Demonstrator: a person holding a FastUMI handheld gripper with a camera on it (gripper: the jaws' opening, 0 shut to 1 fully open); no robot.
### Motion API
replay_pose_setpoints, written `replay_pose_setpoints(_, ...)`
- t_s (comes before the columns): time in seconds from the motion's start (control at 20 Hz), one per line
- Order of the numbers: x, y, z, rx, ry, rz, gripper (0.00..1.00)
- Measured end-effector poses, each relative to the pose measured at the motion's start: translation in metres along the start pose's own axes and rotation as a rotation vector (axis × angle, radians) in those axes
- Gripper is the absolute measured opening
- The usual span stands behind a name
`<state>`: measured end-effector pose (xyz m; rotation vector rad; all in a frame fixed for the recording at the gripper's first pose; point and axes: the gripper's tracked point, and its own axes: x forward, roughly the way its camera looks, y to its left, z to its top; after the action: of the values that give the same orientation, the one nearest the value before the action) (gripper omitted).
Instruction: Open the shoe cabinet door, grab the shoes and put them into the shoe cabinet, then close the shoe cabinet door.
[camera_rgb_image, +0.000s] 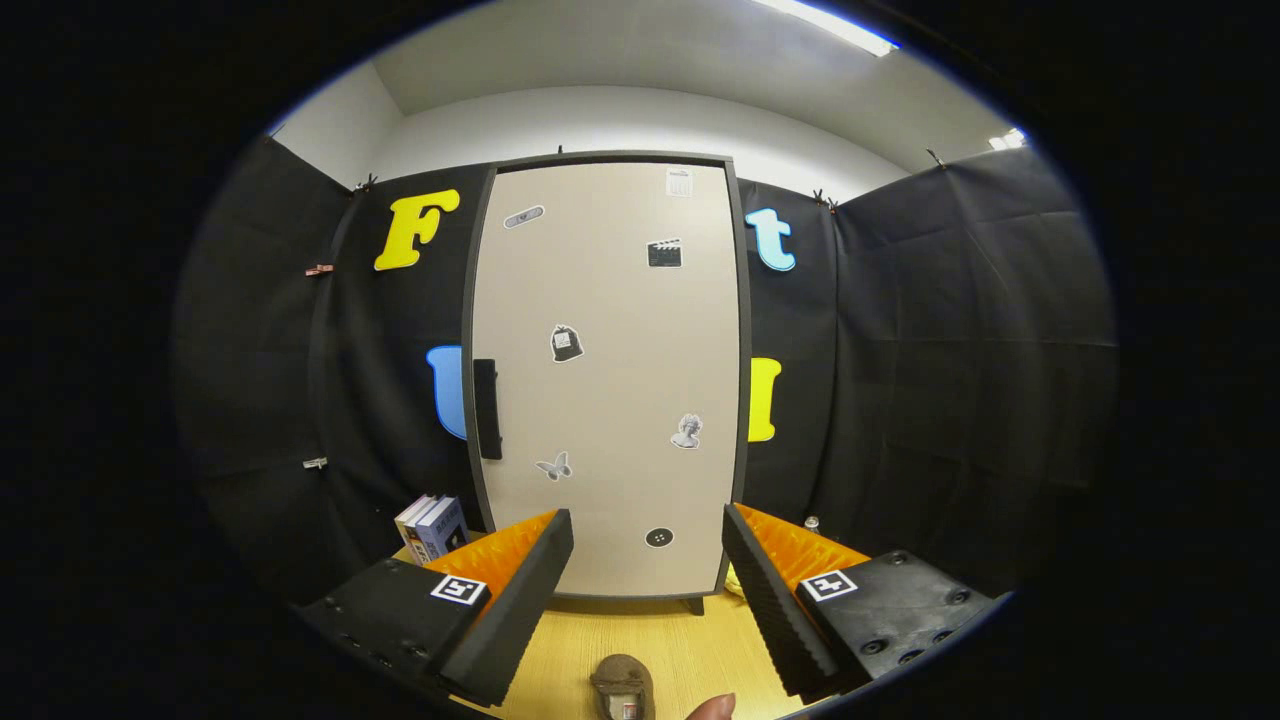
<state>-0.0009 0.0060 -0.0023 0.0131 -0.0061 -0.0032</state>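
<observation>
The shoe cabinet (610, 380) stands upright beyond my fingers, its beige door shut and dotted with small stickers. A dark vertical handle (486, 408) sits on the door's left edge at mid height. My gripper (648, 575) is open, held back from the cabinet, with the door's lower part showing between the two fingers. On the wooden table (690, 640) just below the gap lies a brown shoe (623, 686), only partly in sight. A fingertip (712, 708) of a person shows next to the shoe.
A few books (432, 526) stand to the left of the cabinet's base, behind the left finger. A small bottle top (812, 523) peeks out right of the cabinet. Black cloth walls close in the booth on both sides.
</observation>
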Motion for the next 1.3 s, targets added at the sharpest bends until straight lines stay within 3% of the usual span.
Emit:
replay_pose_setpoints(0.35, 0.015, 0.035, 0.010, 0.015, -0.008, 0.058, 0.98)
replay_pose_setpoints(0.9, 0.109, 0.139, 0.017, 0.010, -0.008, 0.181, 0.98)
replay_pose_setpoints(1.3, 0.189, 0.192, 0.025, 0.018, -0.032, 0.162, 0.98)
